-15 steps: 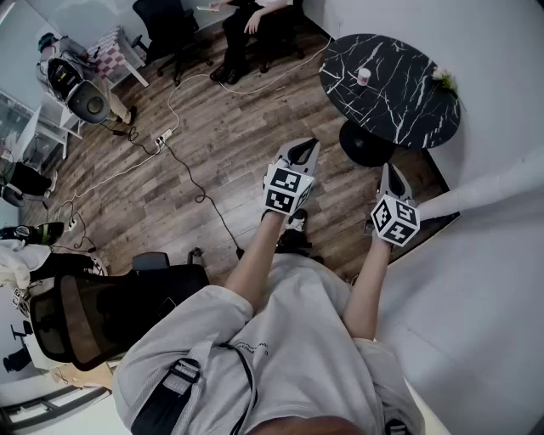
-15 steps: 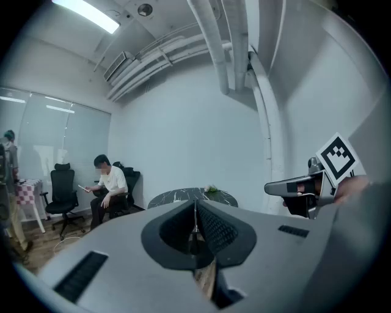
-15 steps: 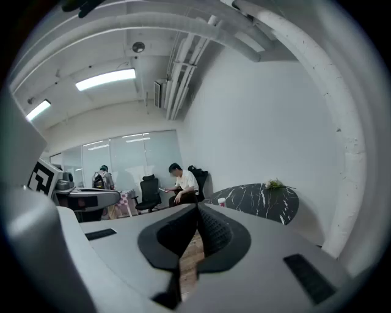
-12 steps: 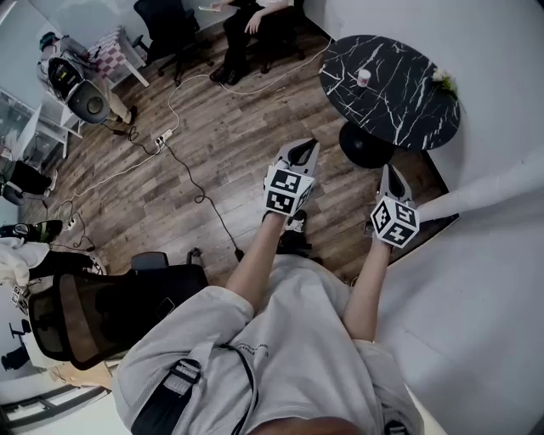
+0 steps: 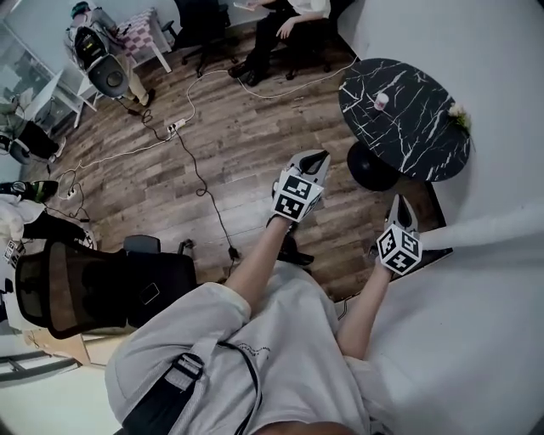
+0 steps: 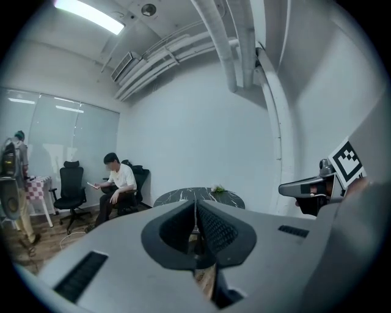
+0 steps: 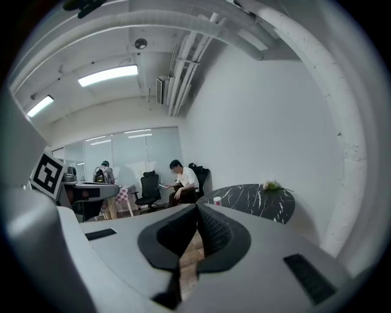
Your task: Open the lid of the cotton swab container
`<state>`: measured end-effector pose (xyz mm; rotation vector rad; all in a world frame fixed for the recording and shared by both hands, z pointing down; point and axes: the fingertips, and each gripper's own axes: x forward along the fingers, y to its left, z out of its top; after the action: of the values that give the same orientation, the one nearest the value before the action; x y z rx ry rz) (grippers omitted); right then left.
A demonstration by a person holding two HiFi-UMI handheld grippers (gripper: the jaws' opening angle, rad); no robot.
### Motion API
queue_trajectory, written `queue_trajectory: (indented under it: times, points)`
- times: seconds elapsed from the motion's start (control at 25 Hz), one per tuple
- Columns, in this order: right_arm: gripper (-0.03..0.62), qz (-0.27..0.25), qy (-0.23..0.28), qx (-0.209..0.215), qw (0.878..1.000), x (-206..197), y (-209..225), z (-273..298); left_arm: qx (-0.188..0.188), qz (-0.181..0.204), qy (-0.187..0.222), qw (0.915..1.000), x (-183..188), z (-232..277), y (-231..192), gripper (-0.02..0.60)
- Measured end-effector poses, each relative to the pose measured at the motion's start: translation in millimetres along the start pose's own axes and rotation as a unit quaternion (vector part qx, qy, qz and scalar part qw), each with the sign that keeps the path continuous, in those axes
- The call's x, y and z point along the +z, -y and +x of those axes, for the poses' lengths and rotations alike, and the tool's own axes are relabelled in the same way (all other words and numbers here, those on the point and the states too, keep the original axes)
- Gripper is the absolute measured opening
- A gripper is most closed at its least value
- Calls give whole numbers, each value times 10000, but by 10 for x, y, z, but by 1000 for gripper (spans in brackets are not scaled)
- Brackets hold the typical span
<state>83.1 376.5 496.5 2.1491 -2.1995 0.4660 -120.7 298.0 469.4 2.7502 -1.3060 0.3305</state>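
White-and-pink, small, standing on the round black white-veined marble table (image 5: 425,127) at upper right of the head view: cotton swab container (image 5: 382,100), lid apparently on. Well apart from both tools. Grey left gripper (image 5: 316,159) at centre, grey right gripper (image 5: 401,205) at lower right, both clamped shut on nothing. Approach step, seemingly. Next: close in, spread jaws, steady the container, lift the lid.

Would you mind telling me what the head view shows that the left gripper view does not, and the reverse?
Only the head view: the wearer's grey shorts and the white power strip. Only the left gripper view: the long ceiling strip light and the white ceiling pipes. Both: the round black marble-patterned table and the seated person in a white shirt.
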Motion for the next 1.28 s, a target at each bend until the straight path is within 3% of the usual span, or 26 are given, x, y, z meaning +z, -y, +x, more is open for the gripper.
queue_trajectory:
  times: [0.24,0.56,0.84,1.0,1.28]
  points:
    - [35,701,416,676,9944,127,-168,-46,40,-29,85,10000,36,-51,-94,26]
    - [35,205,83,634,9977,52,-467,310,-66,213,-13,9998,-6,-7,-324,26]
    - [35,199,53,577,9981,55,-432,534,-72,68,96,9999,75,207,-504,26]
    - [35,562,310,593,9962,281,-278,816,-204,172,105,9996,119,513,-531,25]
    - [35,564,415,590,9958,654,-66,1379,-403,24,346,9986,582,1311,-746,25]
